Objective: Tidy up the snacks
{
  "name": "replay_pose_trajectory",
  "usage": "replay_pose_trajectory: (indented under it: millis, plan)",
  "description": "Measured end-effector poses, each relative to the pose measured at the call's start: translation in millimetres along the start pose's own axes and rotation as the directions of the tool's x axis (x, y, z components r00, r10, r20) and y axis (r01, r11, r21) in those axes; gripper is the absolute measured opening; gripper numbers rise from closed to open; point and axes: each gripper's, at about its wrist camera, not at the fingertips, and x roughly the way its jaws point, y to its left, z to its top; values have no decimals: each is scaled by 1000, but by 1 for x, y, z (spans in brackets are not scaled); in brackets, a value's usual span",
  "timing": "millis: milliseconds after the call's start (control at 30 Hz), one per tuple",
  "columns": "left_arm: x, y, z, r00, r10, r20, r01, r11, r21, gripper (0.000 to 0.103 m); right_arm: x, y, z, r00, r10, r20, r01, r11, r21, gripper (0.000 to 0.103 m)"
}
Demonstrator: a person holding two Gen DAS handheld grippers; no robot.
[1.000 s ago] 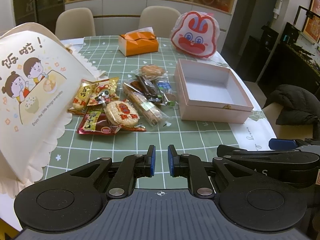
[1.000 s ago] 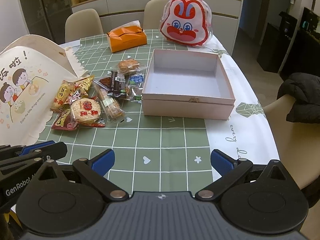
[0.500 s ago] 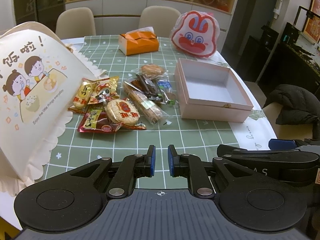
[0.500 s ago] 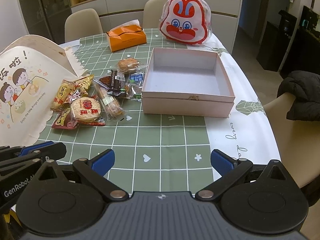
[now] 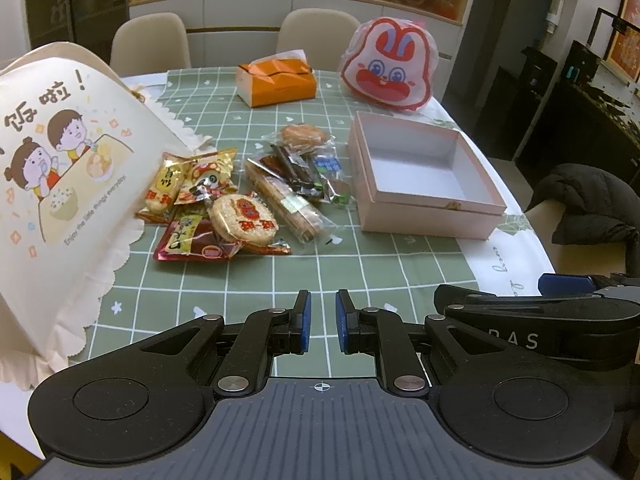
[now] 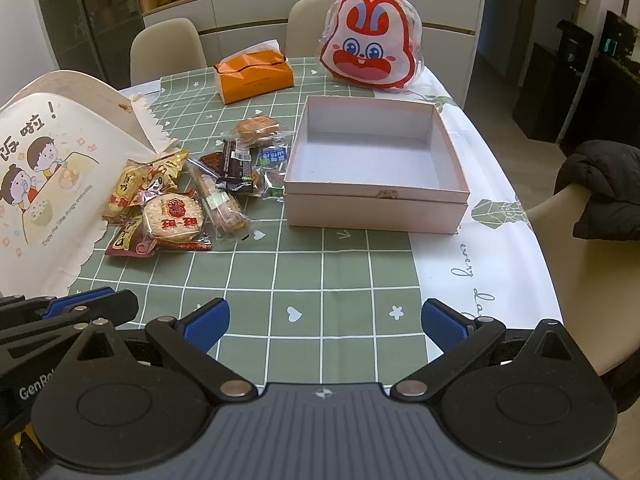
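Note:
A heap of wrapped snacks (image 5: pixel 248 196) (image 6: pixel 188 200) lies on the green checked tablecloth, with a round rice cracker (image 5: pixel 244 220) (image 6: pixel 175 217) at its near side. To its right stands an open pink box (image 5: pixel 420 176) (image 6: pixel 376 168), with nothing inside. My left gripper (image 5: pixel 319 322) hovers over the near cloth, shut, nothing between its blue pads. My right gripper (image 6: pixel 325 322) hangs over the near cloth too, open wide and holding nothing. Both sit well short of the snacks.
A large cream cartoon bag (image 5: pixel 52 184) (image 6: pixel 44 184) lies at the left. An orange tissue box (image 5: pixel 276 82) (image 6: pixel 254 74) and a rabbit-face pouch (image 5: pixel 386 68) (image 6: pixel 370 58) sit at the far side. Chairs ring the table; a dark jacket (image 6: pixel 600 188) hangs on the right chair.

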Motion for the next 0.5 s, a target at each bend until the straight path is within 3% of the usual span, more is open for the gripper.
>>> replay_pose_trajectory:
  millis: [500]
  plan:
    - [6, 4, 0, 1000, 11, -22, -11, 1000, -23, 16, 3, 3, -1, 1000, 5, -11, -5, 1000, -5, 102]
